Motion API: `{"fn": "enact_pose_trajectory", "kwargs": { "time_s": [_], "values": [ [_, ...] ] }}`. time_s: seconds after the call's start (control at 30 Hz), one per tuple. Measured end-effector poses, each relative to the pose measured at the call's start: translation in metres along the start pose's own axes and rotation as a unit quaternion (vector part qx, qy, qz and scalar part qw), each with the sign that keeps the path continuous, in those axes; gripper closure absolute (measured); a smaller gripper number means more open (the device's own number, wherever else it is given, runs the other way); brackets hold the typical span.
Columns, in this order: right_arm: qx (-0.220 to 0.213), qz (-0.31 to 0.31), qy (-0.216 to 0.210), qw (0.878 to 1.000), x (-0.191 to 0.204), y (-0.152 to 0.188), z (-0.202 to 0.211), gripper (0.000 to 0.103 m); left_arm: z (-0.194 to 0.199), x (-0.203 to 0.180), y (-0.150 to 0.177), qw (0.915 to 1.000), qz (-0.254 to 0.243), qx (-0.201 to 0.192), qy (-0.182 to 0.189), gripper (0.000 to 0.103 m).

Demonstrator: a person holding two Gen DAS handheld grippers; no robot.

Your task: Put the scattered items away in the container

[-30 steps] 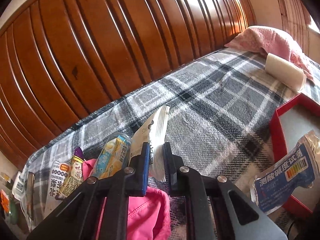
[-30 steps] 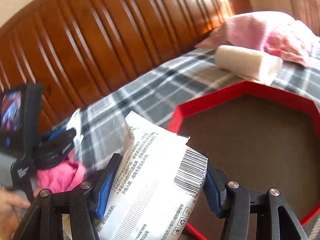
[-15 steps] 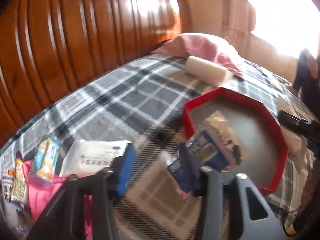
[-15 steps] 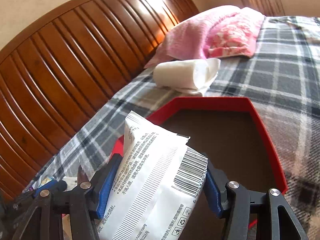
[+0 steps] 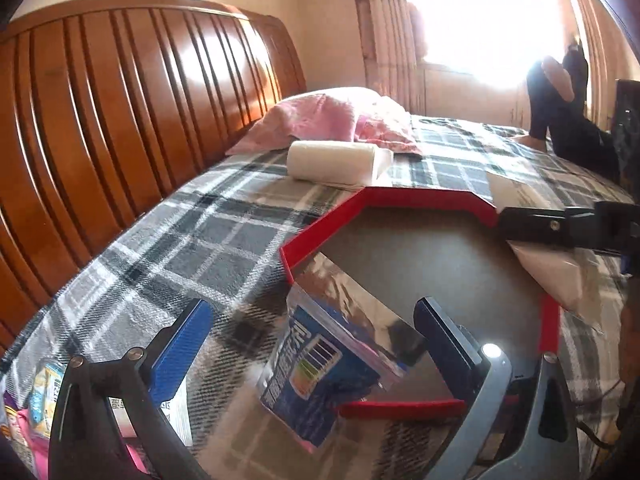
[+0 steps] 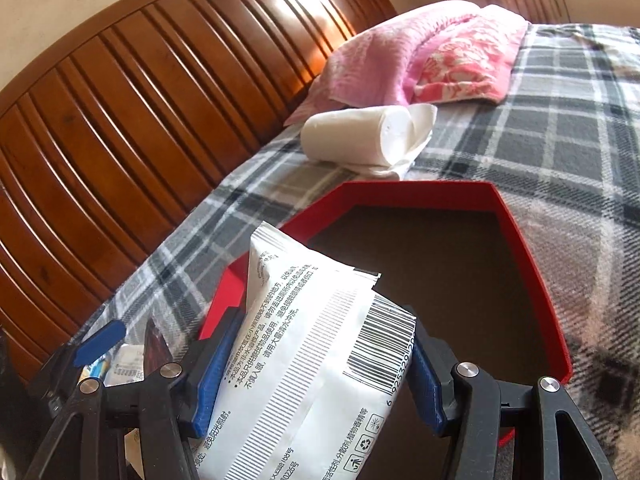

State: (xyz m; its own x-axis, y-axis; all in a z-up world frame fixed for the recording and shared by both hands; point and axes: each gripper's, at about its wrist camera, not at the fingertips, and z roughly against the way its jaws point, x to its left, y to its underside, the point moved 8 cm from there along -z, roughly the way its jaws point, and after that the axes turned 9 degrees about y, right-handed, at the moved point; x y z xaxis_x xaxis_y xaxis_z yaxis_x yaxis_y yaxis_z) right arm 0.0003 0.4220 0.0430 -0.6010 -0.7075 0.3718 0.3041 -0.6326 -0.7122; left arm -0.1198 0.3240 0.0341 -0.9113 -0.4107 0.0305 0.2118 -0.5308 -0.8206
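A red octagonal box (image 5: 320, 228) lies on the plaid bed; it also shows in the right wrist view (image 6: 520, 240). A blue and silver test-strip pouch (image 5: 320, 368) hangs over its near rim. My left gripper (image 5: 316, 336) is open, its jaws wide apart around that pouch without touching it. My right gripper (image 6: 308, 360) is shut on a white wipes pack (image 6: 312, 344) and holds it over the box's near left corner. In the left wrist view the right gripper and its pack (image 5: 552, 276) sit at the box's right side.
A white tissue roll (image 6: 360, 140) and a pink pillow (image 6: 432, 52) lie beyond the box by the wooden headboard (image 5: 100, 120). Several snack packets (image 5: 40, 392) and a pink cloth (image 5: 32, 440) lie at the left. A person's legs (image 5: 560, 100) rest far right.
My left gripper let go of the white packet, opened wide and swung right toward the box and the blue pouch. My right gripper carried the wipes pack over the box.
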Motion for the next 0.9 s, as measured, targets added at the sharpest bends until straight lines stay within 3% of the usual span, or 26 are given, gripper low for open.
{"fn": "enact_pose_trajectory", "kwargs": {
  "time_s": [0.03,0.1,0.13,0.17,0.27,0.43,0.6,0.7,0.8,0.9],
  "values": [
    [0.000,0.000,-0.001,1.000,0.001,0.000,0.000,0.038,-0.006,0.002,0.000,1.0000,0.000,0.003,-0.009,0.002],
    [0.003,-0.004,-0.004,1.000,0.000,0.001,-0.001,0.038,-0.022,0.006,0.008,0.9991,0.013,0.037,-0.013,0.044],
    [0.005,-0.008,-0.005,1.000,-0.001,0.001,-0.002,0.037,-0.031,0.010,0.014,0.9974,0.031,0.064,-0.012,0.076],
    [0.006,-0.013,-0.003,1.000,-0.003,0.001,-0.002,0.037,-0.037,0.015,0.019,0.9951,0.054,0.082,-0.007,0.077],
    [0.010,-0.027,0.001,1.000,-0.011,0.001,-0.004,0.037,-0.039,0.024,0.020,0.9916,0.104,0.076,0.001,0.077],
    [0.010,-0.020,0.017,1.000,-0.014,0.001,-0.005,0.037,-0.028,0.018,0.015,0.9934,0.085,0.072,-0.028,0.079],
    [0.010,-0.016,0.023,1.000,-0.013,0.001,-0.006,0.037,0.004,0.018,-0.002,0.9914,0.123,0.045,-0.002,0.079],
    [-0.005,-0.003,0.043,0.999,-0.015,-0.001,-0.001,0.037,0.030,0.012,-0.019,0.9944,0.102,0.016,-0.019,0.079],
    [-0.009,-0.002,0.060,0.998,-0.020,-0.003,0.001,0.037,0.042,0.002,-0.031,0.9950,0.099,0.007,0.010,0.079],
    [-0.013,-0.010,0.086,0.996,-0.035,-0.007,0.002,0.038,0.045,-0.010,-0.041,0.9966,0.082,0.007,0.008,0.079]
  ]
}}
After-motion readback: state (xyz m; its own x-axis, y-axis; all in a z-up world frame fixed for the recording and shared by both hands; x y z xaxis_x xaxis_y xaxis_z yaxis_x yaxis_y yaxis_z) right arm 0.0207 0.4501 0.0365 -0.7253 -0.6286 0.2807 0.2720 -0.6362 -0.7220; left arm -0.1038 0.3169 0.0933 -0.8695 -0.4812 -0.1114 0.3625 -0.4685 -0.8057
